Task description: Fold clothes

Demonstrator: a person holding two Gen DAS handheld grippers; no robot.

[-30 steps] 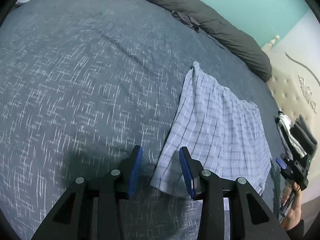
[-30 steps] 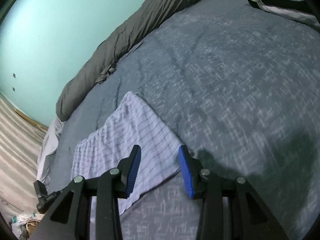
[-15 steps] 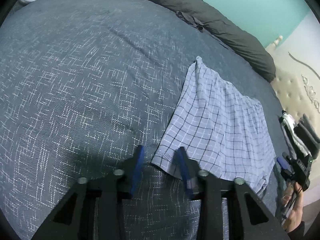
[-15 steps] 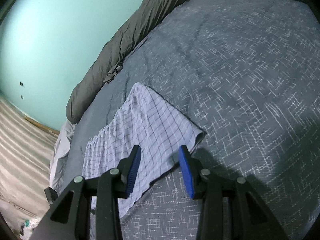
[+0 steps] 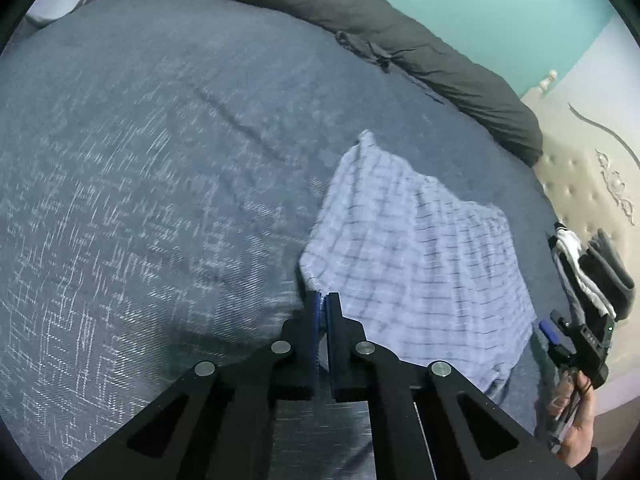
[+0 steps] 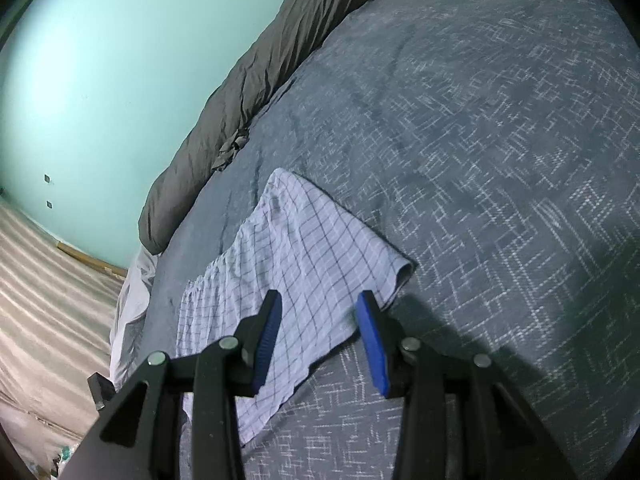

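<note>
Only left wrist view: left gripper (image 5: 322, 300) pinching checked cloth (image 5: 416, 264).

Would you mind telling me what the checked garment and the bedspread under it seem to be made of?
The checked garment looks like thin woven cloth, likely cotton or a blend: matte, pale blue with dark grid lines, gathered along one edge and draping softly. The bedspread looks like thicker woven fabric, matte dark blue-grey with white flecked geometric lines; the fibre cannot be told.
</note>
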